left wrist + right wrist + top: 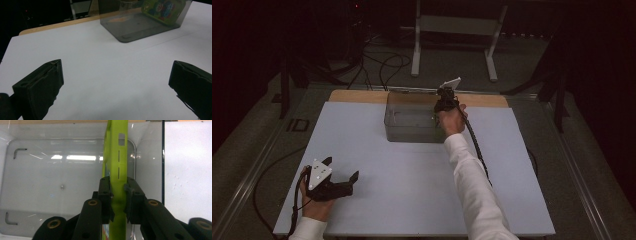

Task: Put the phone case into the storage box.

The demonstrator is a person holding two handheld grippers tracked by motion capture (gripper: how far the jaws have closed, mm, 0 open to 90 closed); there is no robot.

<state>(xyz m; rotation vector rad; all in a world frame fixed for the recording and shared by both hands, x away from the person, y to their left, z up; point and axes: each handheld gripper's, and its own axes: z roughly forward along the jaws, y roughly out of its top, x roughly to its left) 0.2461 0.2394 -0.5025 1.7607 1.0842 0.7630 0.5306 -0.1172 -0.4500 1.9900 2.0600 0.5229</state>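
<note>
A smoky see-through bin (404,131) stands at the back middle of the white table. My right gripper (441,106) hangs over the bin's right end, pointing down into it. In the right gripper view this gripper (117,187) is shut on a lime-green flat case (116,157), held edge-on above the bin's floor (50,182). The left gripper view shows the case's colourful printed face (162,8) through the bin wall (140,30). Low over the table's front left, my left gripper (342,168) is open, with bare table between its jaws (116,67).
A wooden strip (357,96) runs along the table's back edge. Behind the table, a white metal stand (417,45) and black cables (387,65) lie on the floor. White tabletop (412,180) stretches between the bin and the front edge.
</note>
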